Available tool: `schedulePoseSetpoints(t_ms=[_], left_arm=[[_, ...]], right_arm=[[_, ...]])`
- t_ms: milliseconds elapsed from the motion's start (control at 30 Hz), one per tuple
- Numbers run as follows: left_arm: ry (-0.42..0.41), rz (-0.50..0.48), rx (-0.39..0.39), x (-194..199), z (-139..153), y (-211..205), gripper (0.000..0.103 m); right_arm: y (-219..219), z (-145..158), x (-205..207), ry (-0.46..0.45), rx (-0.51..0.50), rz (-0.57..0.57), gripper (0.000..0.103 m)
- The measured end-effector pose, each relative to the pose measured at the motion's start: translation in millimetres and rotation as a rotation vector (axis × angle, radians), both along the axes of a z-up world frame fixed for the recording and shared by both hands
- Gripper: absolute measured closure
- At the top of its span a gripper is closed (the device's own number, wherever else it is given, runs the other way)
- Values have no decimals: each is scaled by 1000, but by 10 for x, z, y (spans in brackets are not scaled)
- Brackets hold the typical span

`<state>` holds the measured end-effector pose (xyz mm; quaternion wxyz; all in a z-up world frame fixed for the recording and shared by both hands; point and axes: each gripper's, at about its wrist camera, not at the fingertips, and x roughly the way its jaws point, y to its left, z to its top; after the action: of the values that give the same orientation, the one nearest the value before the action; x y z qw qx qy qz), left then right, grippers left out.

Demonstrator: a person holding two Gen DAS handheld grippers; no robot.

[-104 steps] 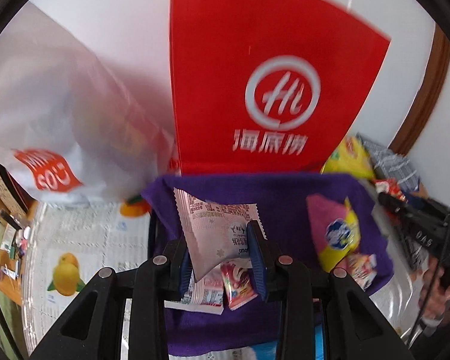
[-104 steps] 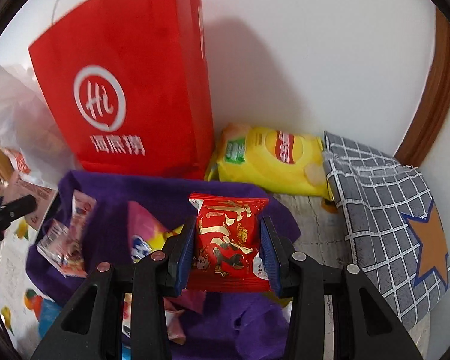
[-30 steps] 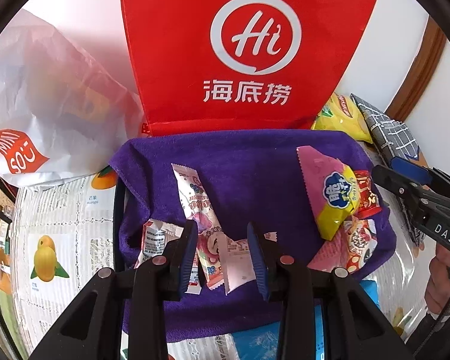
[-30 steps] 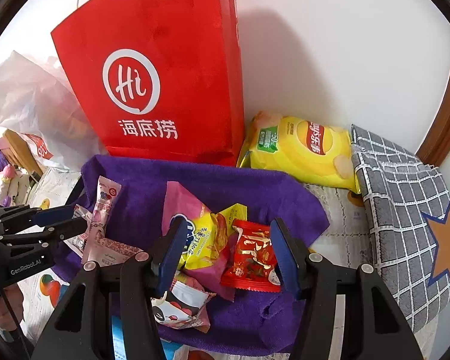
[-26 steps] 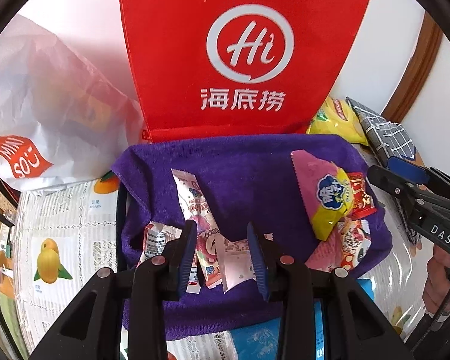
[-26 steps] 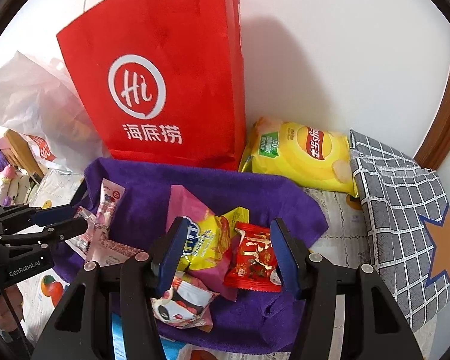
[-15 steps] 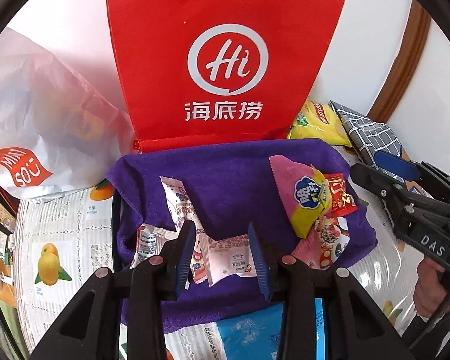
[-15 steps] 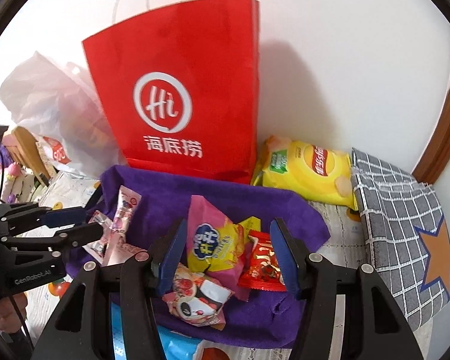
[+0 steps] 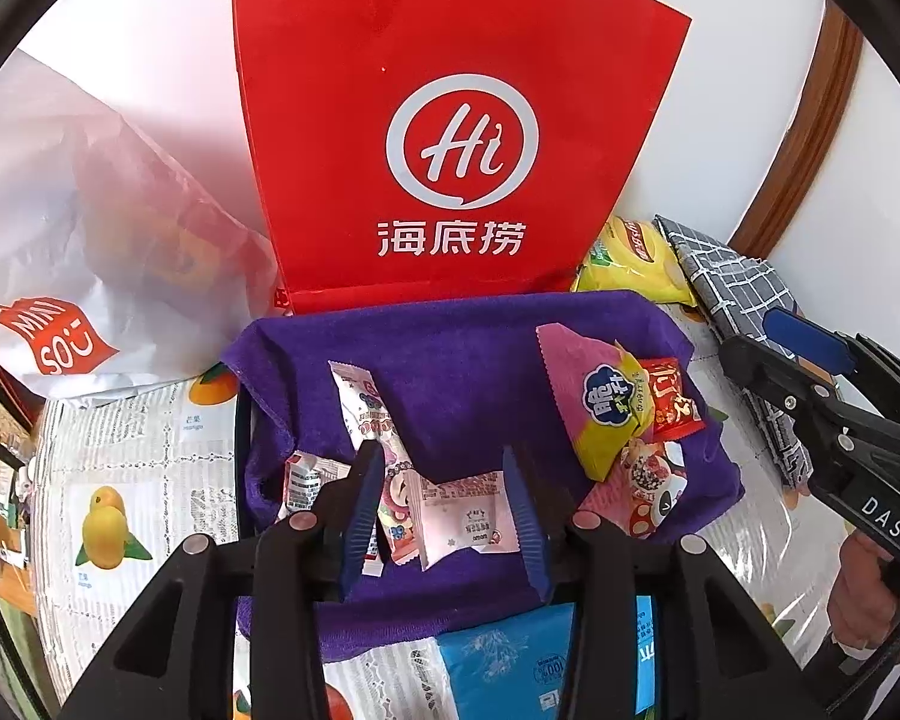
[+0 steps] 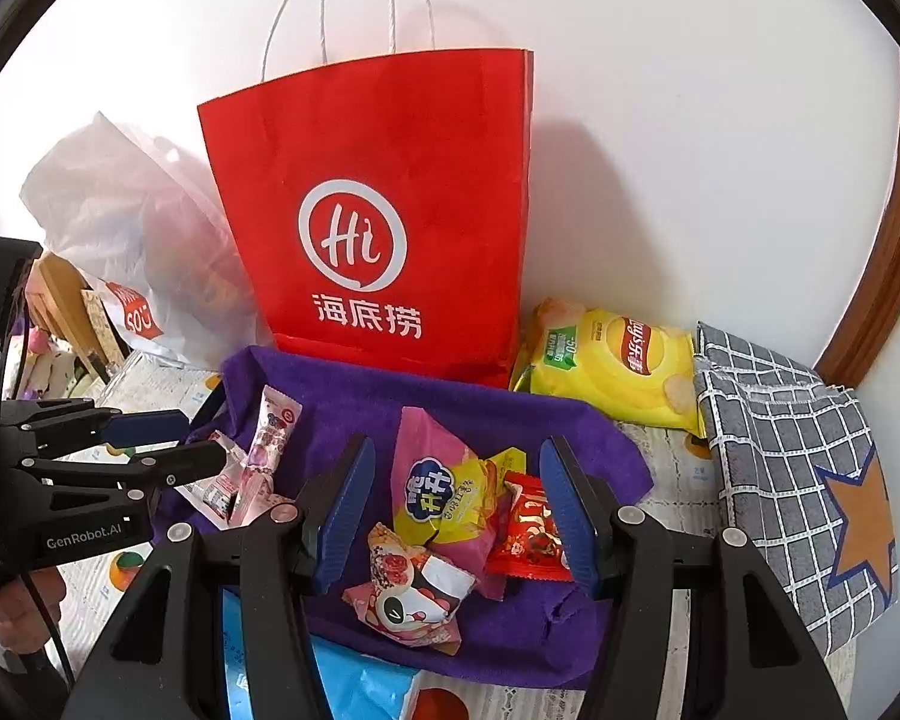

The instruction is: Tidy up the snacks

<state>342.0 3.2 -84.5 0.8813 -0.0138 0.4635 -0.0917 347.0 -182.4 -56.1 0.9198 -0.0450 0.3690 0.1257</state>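
Note:
A purple cloth (image 9: 450,348) holds two small heaps of snacks. My left gripper (image 9: 441,456) hangs above the left heap with its jaws opening. A pale pink packet (image 9: 468,510) lies flat on the cloth below the gap, clear of both pads, beside a long pink stick packet (image 9: 360,402). My right gripper (image 10: 456,447) stands open over the right heap: a pink and yellow bag (image 10: 444,480), a red packet (image 10: 528,534) and a pink wrapped sweet (image 10: 408,594). None of these is gripped.
A red paper bag (image 10: 378,210) stands against the wall behind the cloth, with a white plastic bag (image 9: 90,210) on its left. A yellow chips bag (image 10: 618,366) and a grey checked cloth (image 10: 798,480) lie at the right. A blue packet (image 9: 510,660) lies at the near edge.
Earlier the left gripper held the pale pink packet and the right held the red packet; both now lie on the cloth. Both grippers have risen and the left jaws have widened.

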Motion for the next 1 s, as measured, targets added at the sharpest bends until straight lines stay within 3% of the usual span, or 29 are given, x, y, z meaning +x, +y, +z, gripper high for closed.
schedulePoseSetpoints(t_ms=[467,1000], left_arm=[[-38,-12,-31,-118,212,43,61],[-107,-65,-58,-608,552,-51,57]], right_arm=[[-21,26,-265,20,-19,-26,46],[-236,125,-1167,37,-70,-85,46]])
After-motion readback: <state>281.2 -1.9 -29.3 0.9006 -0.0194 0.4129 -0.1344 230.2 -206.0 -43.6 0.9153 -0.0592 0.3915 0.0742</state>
